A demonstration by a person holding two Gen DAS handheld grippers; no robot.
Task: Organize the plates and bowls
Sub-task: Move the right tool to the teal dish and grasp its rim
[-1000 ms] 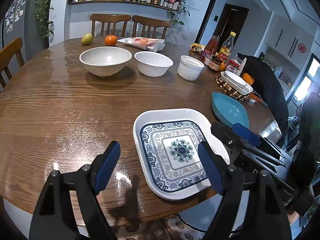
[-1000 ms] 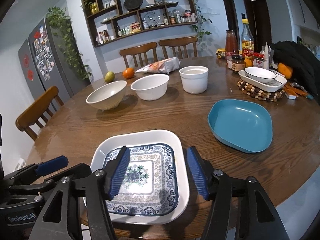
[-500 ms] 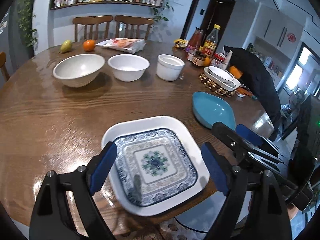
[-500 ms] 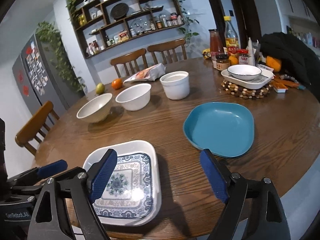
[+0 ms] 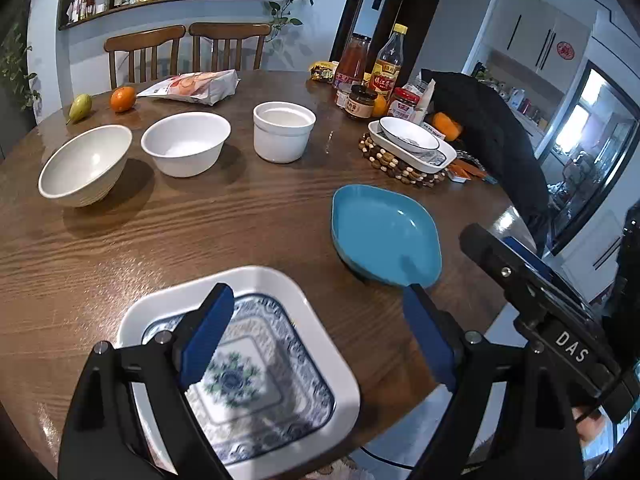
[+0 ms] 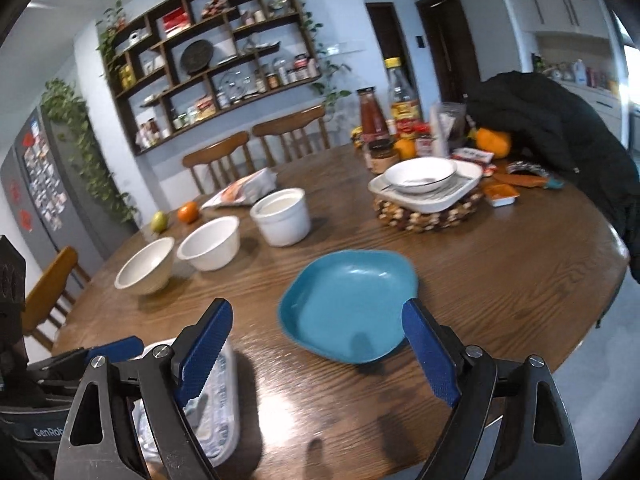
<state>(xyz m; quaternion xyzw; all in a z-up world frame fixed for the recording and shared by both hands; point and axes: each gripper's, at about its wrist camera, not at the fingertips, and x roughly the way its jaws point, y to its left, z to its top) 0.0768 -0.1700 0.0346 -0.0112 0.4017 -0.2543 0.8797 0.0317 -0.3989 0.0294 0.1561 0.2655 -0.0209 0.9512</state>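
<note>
A square white plate with a blue pattern [image 5: 264, 380] lies at the table's near edge, under my left gripper [image 5: 318, 336], which is open and empty above the plate's right part. A teal plate [image 6: 348, 300] rests just ahead of my right gripper [image 6: 318, 340]. Its jaws are opening and nothing is gripped between them. The teal plate [image 5: 384, 232] sits to the right of the patterned one. Farther back stand a beige bowl [image 5: 84, 164], a white bowl [image 5: 186, 142] and a white ramekin [image 5: 284, 130] in a row.
A white bowl in a white dish [image 6: 420, 178] sits on a beaded trivet at the back right. Sauce bottles and jars [image 5: 372, 76], oranges and a black jacket [image 6: 560, 136] crowd that side. A pear, an orange and a snack bag [image 5: 192, 86] lie at the far edge, with chairs behind.
Both grippers have swung right, away from the patterned plate and toward the teal plate. The right gripper's jaws have spread much wider. The patterned plate stays on the table.
</note>
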